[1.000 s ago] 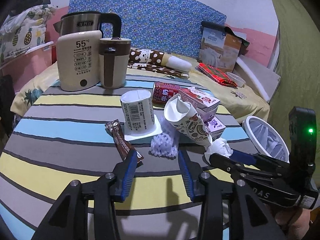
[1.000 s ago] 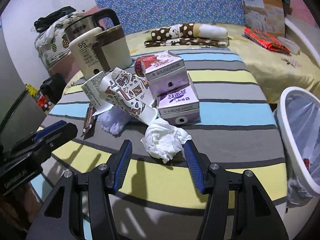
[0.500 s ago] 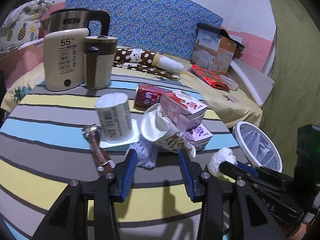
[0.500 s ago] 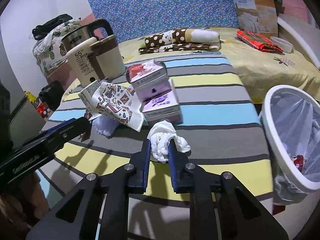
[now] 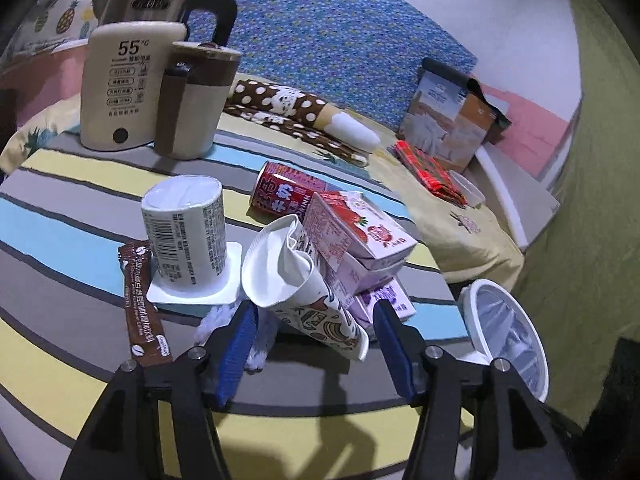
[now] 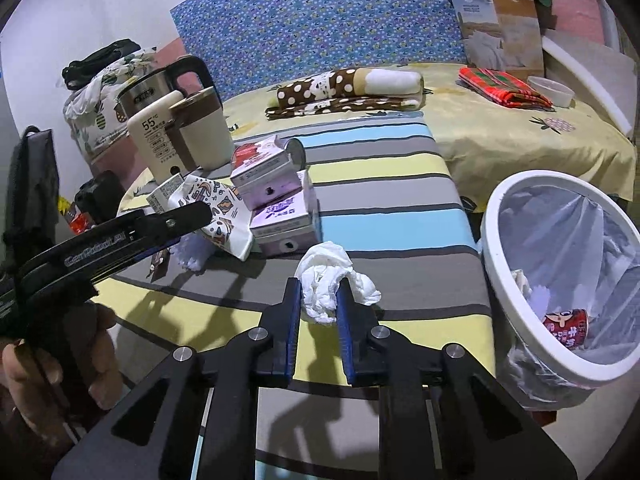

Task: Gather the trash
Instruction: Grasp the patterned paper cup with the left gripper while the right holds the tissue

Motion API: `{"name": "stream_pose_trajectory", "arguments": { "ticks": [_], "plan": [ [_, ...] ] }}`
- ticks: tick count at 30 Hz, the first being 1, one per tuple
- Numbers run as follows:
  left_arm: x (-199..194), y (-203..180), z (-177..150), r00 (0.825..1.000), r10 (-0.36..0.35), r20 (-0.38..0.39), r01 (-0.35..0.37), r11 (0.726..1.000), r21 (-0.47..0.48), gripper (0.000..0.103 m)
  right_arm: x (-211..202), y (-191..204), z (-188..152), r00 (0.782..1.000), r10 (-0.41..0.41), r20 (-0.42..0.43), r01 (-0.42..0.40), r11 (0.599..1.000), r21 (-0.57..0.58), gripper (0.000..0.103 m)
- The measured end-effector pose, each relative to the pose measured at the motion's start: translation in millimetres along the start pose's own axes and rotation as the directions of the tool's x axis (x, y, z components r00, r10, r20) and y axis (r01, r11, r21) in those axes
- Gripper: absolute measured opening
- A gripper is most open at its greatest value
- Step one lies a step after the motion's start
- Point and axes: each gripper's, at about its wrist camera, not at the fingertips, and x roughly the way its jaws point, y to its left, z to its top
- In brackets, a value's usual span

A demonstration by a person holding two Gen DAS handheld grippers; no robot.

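My right gripper (image 6: 318, 294) is shut on a crumpled white tissue (image 6: 326, 276) and holds it above the striped table (image 6: 384, 208), left of the white bin (image 6: 532, 320). My left gripper (image 5: 314, 320) is open, its fingers on either side of a crushed patterned paper cup (image 5: 304, 292) lying on the table; the cup also shows in the right wrist view (image 6: 218, 208). Behind the cup are stacked milk cartons (image 5: 360, 248), a red can (image 5: 280, 196), an upturned yogurt cup (image 5: 184, 232), a brown coffee sachet (image 5: 142, 304) and a white fluffy wad (image 5: 212, 320).
A kettle (image 5: 132, 76) and a brown-and-cream mug (image 5: 192, 100) stand at the table's far left. The bin (image 5: 508, 340) is at the table's right edge, lined with a bag and holding a red can (image 6: 568, 326). A bed with cloths and a box lies behind.
My right gripper has closed on the tissue and lifted it, moving toward the bin. My left gripper has moved forward and right until its fingers flank the paper cup.
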Motion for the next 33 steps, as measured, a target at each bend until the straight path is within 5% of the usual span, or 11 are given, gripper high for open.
{"name": "stream_pose_trajectory", "arguments": {
  "ticks": [2, 9, 33],
  "plan": [
    [4, -1, 0, 1.000, 0.029, 0.012, -0.029, 1.000, -0.002, 0.059, -2, 0, -1, 1.000, 0.000, 0.001, 0.000, 1.000, -0.001, 0.019],
    [6, -1, -1, 0.997, 0.071, 0.020, -0.072, 0.997, 0.019, 0.019, -9, -10, -3, 1.000, -0.008, 0.014, 0.008, 1.000, 0.001, 0.019],
    [-56, -28, -14, 0.989, 0.087, 0.117, -0.106, 0.979, 0.173, 0.014, -16, -8, -7, 0.999, 0.013, 0.038, -0.012, 1.000, -0.011, 0.019]
  ]
}}
